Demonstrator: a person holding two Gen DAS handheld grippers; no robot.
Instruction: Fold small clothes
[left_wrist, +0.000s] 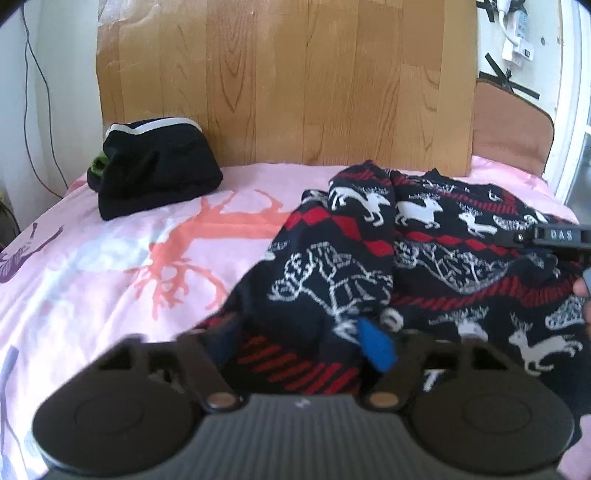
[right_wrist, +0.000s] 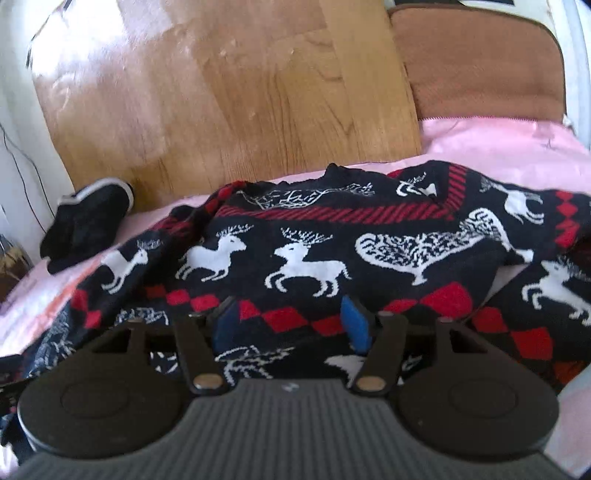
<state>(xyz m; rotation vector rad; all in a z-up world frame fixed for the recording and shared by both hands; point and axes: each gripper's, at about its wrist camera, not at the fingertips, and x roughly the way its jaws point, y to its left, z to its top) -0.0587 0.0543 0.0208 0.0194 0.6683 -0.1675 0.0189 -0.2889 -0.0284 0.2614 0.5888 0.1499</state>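
A dark knitted sweater (left_wrist: 424, 258) with white deer and red bands lies crumpled on the pink bed sheet (left_wrist: 110, 277). My left gripper (left_wrist: 299, 339) sits low over its near left part. A fold of sweater lies between the blue pads (left_wrist: 376, 347), and I cannot see them pressing on it. In the right wrist view the sweater (right_wrist: 295, 258) spreads wide, neckline toward the headboard. My right gripper (right_wrist: 291, 325) hovers open over the red diamond band, holding nothing. The black body of the right gripper (left_wrist: 554, 236) shows at the right edge of the left wrist view.
A folded pile of black clothes (left_wrist: 155, 170) with a white stripe sits at the back left of the bed (right_wrist: 88, 221). A wooden board (left_wrist: 288, 81) stands behind the bed, with a brown cushion (left_wrist: 509, 136) to its right. Cables hang on the left wall.
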